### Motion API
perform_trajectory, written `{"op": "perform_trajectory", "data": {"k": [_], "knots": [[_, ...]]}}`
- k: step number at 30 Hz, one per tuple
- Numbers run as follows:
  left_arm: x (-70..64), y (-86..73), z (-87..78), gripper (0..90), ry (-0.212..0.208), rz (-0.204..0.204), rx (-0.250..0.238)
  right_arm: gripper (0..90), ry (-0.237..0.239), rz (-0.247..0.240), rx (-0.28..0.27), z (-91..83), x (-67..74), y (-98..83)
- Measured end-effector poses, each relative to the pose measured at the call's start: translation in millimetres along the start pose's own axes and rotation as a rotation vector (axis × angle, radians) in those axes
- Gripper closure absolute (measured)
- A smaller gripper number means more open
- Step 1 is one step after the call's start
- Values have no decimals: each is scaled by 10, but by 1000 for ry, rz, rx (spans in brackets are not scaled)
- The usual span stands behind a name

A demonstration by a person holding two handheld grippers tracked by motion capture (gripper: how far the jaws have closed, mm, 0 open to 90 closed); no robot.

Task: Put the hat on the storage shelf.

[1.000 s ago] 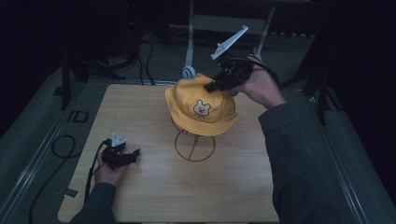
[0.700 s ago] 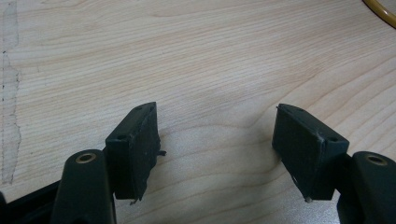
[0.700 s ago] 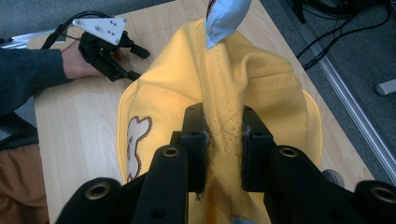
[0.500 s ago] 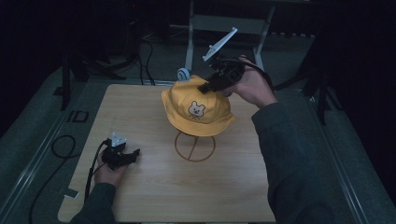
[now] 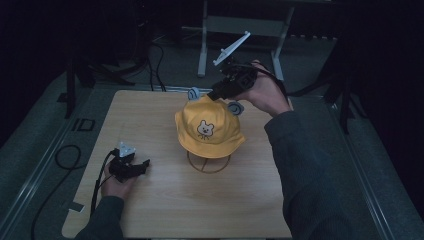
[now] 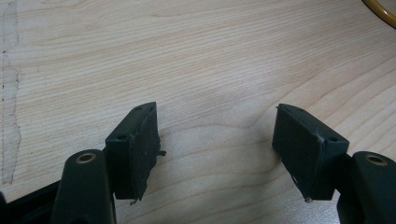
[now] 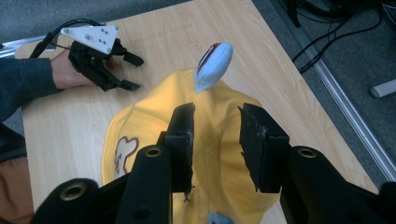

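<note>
Hovering over the crown of the yellow hat [image 5: 210, 127], right hand-held gripper [image 5: 216, 95] up at the far side of the worktop [image 5: 150, 210], jaws just been opening, now parted with a gap between them and only yellow fabric showing beneath that gap in the right gripper view; pads off the cloth as far as can be told

Sitting on a wire stand [image 5: 208, 163] near the middle of the worktop, hat with its brim drooping all round and a bear face [image 5: 204, 128] turned toward the person's side; two pale blue ears sticking up at the back, one [image 5: 194, 93] left of the gripper tips, the other [image 5: 235, 108] right of them and just under the hand. Seen again along the right jaws: one blue ear [image 7: 213, 61] standing beyond the tips, bear face [image 7: 122, 151] off to the left on the brim

Resting low at the near left of the worktop, well apart from the hat, left hand-held gripper [image 5: 142, 166] with its jaws pointing toward the stand; spread wide in the left gripper view [image 6: 215, 140], nothing but bare wood grain between the pads, a sliver of the stand's ring [image 6: 380, 11] at the top right corner. Cable [image 5: 100, 177] trailing back off the near edge beside the sleeve [image 5: 107, 222]
</note>
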State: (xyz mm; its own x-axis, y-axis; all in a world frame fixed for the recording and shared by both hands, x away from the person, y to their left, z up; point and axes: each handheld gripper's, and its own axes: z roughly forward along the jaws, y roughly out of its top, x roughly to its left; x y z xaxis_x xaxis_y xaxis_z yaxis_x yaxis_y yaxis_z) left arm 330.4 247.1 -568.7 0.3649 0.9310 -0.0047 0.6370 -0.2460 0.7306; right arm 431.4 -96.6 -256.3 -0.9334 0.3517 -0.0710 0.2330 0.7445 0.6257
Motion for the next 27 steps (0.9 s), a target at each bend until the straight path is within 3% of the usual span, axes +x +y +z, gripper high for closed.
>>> {"op": "perform_trajectory", "data": {"k": [14,20,27], "knots": [[-1,0,0,316,0,-1,0,623,6,-6,26,6,12,-36],[0,0,0,317,0,0,0,594,-18,1,54,-24,-7,-86],[0,0,0,316,0,0,0,561,-68,-1,75,-195,-46,-187]]}}
